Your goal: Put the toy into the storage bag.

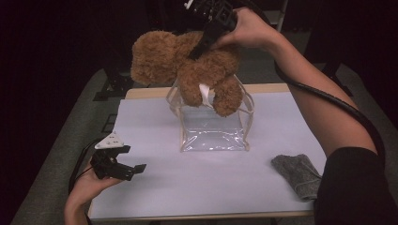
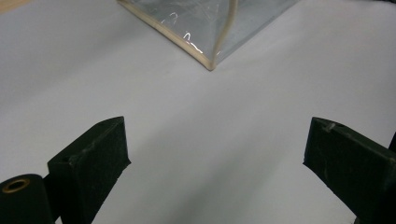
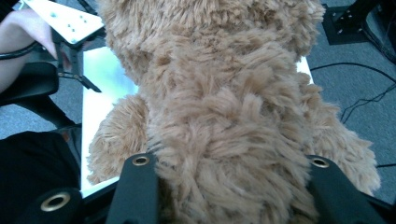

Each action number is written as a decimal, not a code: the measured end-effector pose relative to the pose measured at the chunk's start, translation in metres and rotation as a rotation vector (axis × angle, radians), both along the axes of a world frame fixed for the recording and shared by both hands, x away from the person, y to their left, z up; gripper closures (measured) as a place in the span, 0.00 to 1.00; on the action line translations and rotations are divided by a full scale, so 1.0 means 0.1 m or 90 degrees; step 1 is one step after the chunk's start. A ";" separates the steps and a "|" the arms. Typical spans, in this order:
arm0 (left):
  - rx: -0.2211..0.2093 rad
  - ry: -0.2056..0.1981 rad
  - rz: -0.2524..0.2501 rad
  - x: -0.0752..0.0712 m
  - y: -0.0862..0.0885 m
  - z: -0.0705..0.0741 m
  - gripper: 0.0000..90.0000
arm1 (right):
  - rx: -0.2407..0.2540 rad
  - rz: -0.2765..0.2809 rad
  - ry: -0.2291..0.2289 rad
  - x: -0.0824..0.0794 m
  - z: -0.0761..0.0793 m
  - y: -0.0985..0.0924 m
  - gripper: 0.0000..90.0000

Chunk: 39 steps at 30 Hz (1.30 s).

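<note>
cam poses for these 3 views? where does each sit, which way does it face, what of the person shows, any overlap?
High view: above the near table edge, looking forward and down; both forearms, left tongs, right tongs on the teddy bear.
Left gripper view: on the left tongs, low, facing the clear bag.
Right gripper view: on the right tongs, looking down the bear.
Shared: bag, bear, white table.

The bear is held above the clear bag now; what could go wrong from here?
1. The bear looks wider than the mouth of the bag, so its legs may catch on the rim.
2. Nothing steadies the bag: the left gripper waits open, away from it, so a push could tip or slide it.
3. The right gripper pinches only soft fur, so the bear may slip.
</note>
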State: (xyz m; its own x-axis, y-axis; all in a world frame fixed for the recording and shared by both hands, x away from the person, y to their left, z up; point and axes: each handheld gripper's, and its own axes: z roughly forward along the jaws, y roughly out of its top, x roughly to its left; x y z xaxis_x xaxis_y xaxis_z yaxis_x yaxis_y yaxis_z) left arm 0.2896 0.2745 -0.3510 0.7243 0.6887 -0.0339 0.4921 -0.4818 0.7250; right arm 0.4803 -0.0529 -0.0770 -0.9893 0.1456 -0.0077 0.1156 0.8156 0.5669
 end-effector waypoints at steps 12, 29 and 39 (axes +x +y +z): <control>0.001 0.009 -0.003 0.00 0.00 -0.01 0.06 | -0.002 -0.047 0.008 0.46 -0.07 -0.14 0.63; 0.004 0.018 -0.011 0.00 -0.02 -0.03 0.06 | -0.024 -0.067 0.007 0.70 -0.42 -0.06 0.63; 0.003 0.013 -0.019 -0.03 -0.04 0.00 0.06 | -0.024 -0.044 -0.003 0.34 -0.44 0.01 0.63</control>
State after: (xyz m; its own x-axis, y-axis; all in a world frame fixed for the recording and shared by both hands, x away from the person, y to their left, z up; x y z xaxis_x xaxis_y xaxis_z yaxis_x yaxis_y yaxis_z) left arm 0.2866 0.2709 -0.3508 0.7441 0.6665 -0.0457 0.4920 -0.5005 0.7124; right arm 0.5143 -0.0520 -0.1215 -0.9769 0.2130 -0.0194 0.1696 0.8265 0.5368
